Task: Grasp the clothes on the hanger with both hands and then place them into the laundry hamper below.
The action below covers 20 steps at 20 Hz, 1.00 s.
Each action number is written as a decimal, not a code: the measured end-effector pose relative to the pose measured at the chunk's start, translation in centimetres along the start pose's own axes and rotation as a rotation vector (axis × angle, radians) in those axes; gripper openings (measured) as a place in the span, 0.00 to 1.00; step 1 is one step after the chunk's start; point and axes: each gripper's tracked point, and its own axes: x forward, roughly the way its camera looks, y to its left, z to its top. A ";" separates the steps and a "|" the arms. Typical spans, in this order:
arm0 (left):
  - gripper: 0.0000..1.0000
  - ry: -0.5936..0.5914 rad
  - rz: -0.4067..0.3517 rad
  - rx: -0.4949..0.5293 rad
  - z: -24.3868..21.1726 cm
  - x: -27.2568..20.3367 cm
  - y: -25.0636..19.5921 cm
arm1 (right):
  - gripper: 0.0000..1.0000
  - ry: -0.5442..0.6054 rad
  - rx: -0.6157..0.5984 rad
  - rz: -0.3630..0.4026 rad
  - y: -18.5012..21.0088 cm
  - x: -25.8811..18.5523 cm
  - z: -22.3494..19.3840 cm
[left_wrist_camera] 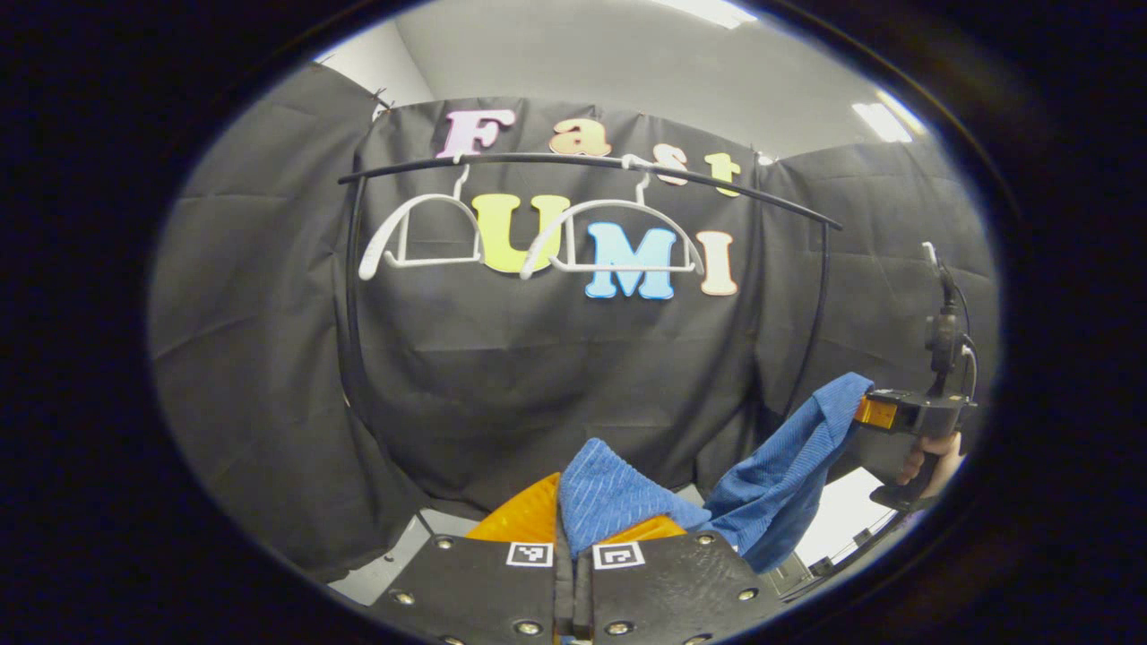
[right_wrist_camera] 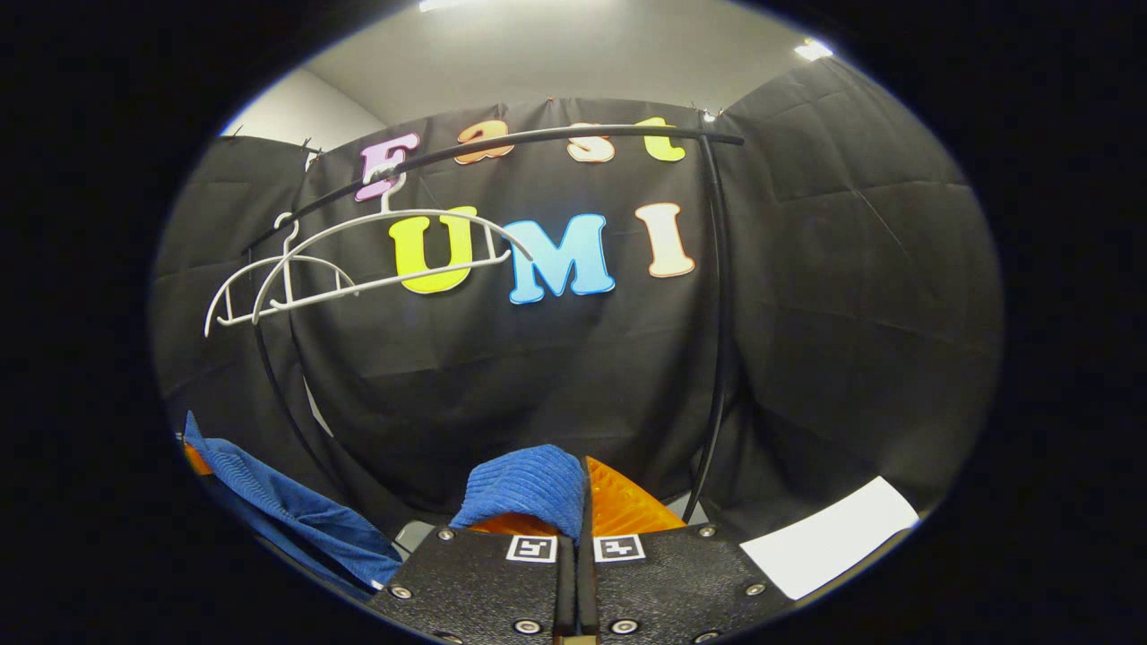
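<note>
Both claws are clamped on the blue cloth: the left claw (left_wrist_camera: 573, 537) at lower centre, the right claw (right_wrist_camera: 578, 524) likewise. The blue cloth (left_wrist_camera: 771, 484) sags between them, below two bare white hangers (left_wrist_camera: 529, 237) on the black rail (left_wrist_camera: 573, 161) at upper centre.

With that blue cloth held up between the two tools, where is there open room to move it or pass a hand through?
The widest gap lies under the two white hangers, between the rack's side poles: bare air in front of the booth wall. It is crowded low down, where the blue cloth stretches from the left tool to the right tool. Up at the rail the hangers fill the left half.
</note>
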 end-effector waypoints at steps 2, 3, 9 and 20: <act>0.01 0.021 -0.021 0.020 -1.6 0.6 -0.5 | 0.01 0.024 -0.026 -0.031 0.6 -1.2 -1.3; 0.01 0.040 -0.027 0.025 -2.5 1.1 -0.4 | 0.01 0.044 -0.036 -0.035 1.1 -1.6 -2.2; 0.01 0.129 -0.032 -0.001 -9.0 2.5 -0.3 | 0.01 0.195 -0.085 -0.049 2.1 -2.0 -8.3; 0.03 0.319 -0.061 -0.021 -21.1 8.1 -1.9 | 0.01 0.431 -0.059 -0.083 1.2 1.0 -20.9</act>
